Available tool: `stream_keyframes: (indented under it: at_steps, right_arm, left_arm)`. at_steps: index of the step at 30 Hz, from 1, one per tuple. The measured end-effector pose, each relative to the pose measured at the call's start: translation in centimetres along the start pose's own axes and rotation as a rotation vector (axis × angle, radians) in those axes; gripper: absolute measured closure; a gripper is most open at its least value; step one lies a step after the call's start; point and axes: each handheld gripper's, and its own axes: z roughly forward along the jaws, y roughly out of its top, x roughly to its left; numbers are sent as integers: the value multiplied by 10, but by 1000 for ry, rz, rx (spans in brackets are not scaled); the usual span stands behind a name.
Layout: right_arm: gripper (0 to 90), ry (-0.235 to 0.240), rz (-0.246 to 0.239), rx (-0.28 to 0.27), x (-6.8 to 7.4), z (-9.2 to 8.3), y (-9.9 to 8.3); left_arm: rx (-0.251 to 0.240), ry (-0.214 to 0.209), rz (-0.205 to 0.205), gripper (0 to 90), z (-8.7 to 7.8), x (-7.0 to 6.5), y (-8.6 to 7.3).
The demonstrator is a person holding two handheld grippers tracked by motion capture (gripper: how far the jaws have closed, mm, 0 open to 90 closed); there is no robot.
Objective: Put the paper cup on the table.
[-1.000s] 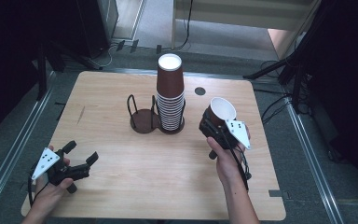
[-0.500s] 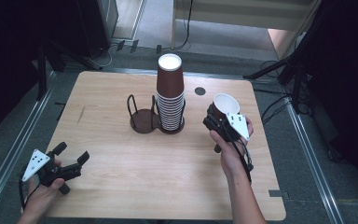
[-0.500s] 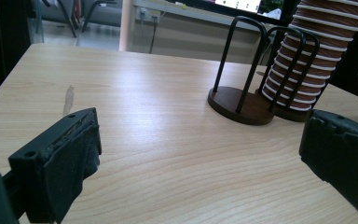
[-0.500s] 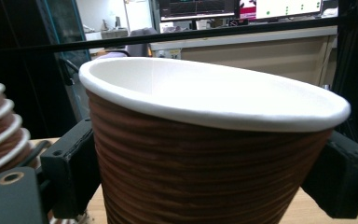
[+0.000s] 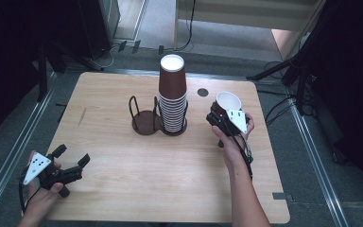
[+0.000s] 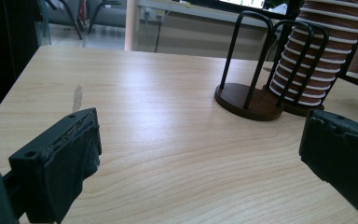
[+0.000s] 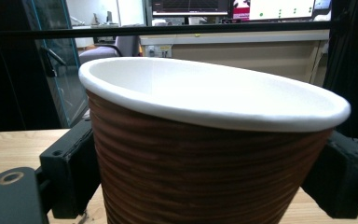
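A tall stack of brown ribbed paper cups (image 5: 172, 101) stands upside down in one ring of a dark wire cup holder (image 5: 144, 120); the other ring is bare. To the right of the stack, my right gripper (image 5: 220, 117) is shut on a single brown cup (image 5: 228, 100) with a white inside, mouth up and tilted. In the right gripper view this cup (image 7: 209, 149) sits between both jaws. My left gripper (image 5: 71, 158) is low at the table's front left, open with nothing between its fingers (image 6: 60, 158). It faces the holder (image 6: 249, 98) and stack (image 6: 307, 56).
The wooden table (image 5: 123, 179) has a small dark round hole (image 5: 203, 92) behind the stack. Metal rails run along both long sides on the floor. Dark stands and cables lie beyond the far edge.
My right gripper has carried the cup a little farther from the person and lower, keeping its grip. The left gripper has barely shifted and stays open.
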Motion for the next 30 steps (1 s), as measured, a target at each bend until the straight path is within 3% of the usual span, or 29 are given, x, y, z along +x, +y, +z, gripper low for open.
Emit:
stream_keyframes:
  at_steps: [4, 17, 20, 30]
  right_arm:
    - [111, -14, 6, 11, 0, 8, -5]
    - [108, -48, -78, 42, 2, 21, -24]
    - [106, -54, -72, 44, 1, 23, -26]
    - [101, -47, -97, 59, 3, 23, -31]
  left_arm:
    - [2, 3, 0, 0, 0, 0, 0]
    - [9, -3, 4, 0, 1, -1, -2]
    - [15, -9, -1, 0, 1, -2, -2]
    - [17, -13, -7, 0, 0, -2, -1]
